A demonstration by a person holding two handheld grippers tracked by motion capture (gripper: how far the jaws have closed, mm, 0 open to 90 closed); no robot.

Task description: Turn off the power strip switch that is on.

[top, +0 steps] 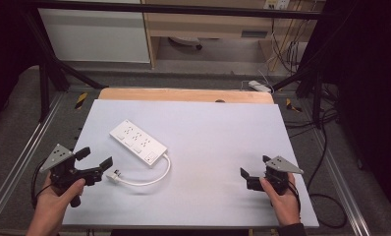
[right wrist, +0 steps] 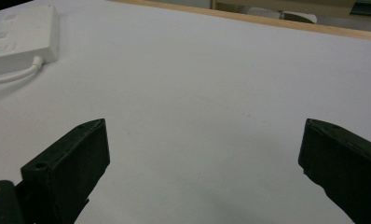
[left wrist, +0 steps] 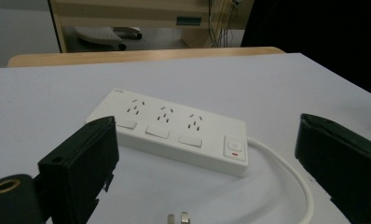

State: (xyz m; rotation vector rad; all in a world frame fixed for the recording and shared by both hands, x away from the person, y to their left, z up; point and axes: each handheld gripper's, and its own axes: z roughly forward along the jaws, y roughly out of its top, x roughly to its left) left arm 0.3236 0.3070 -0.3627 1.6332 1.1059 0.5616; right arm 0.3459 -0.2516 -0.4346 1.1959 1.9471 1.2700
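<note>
the white power strip (top: pixel 137 143) lies on the counter (top: pixel 218 142) at about 10 o'clock, its plug (top: pixel 114 175) just before the left gripper (top: pixel 96 160), jaws wide and empty, probably aiming there. the right gripper (top: pixel 255 172) waits at 4 o'clock, likewise wide and empty.

text: none showing legibly | power strip (left wrist: pixel 167 130): faint mark at one corner, too small for reading
</note>
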